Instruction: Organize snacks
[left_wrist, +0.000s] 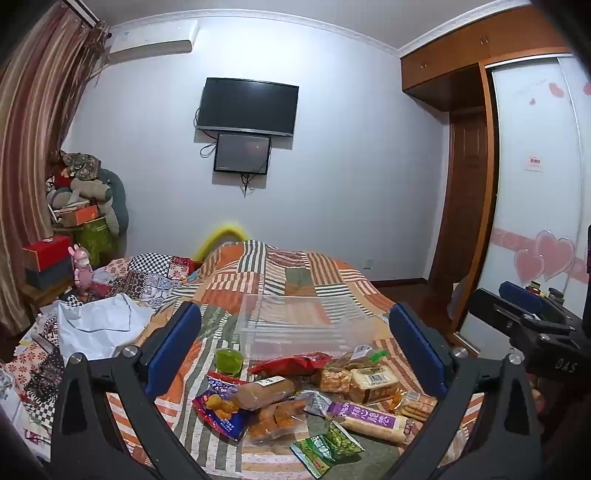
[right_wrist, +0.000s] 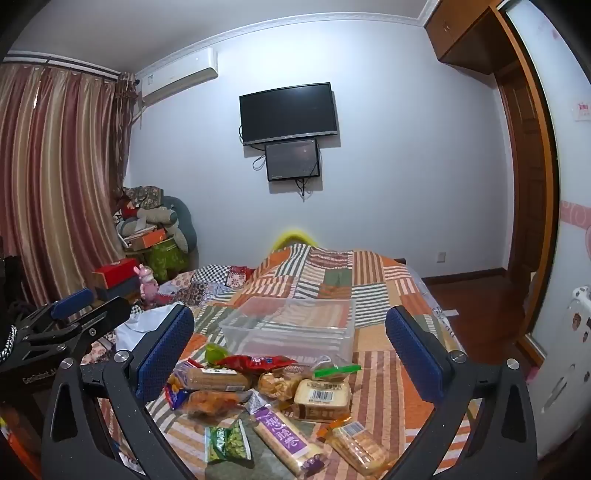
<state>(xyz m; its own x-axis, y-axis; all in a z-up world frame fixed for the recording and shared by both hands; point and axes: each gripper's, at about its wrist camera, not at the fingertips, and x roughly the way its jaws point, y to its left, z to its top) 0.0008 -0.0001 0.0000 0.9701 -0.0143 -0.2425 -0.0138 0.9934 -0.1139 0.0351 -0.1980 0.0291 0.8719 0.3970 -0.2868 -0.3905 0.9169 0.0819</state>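
Clear plastic bin (right_wrist: 288, 328) holding nothing, snacks (right_wrist: 273, 398) just before it

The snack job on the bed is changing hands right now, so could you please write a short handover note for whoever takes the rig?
Left gripper: open, empty, hovering above the snacks.
Right gripper: open, empty, hovering likewise.
Clear plastic bin: on the patchwork quilt just beyond the pile, nothing visible inside.
Snacks, all loose on the quilt: red packet, bread pack, purple wafer pack, green pea packet, cracker pack, green jelly cup.
Done: nothing placed yet.
Left: move every snack into the bin.
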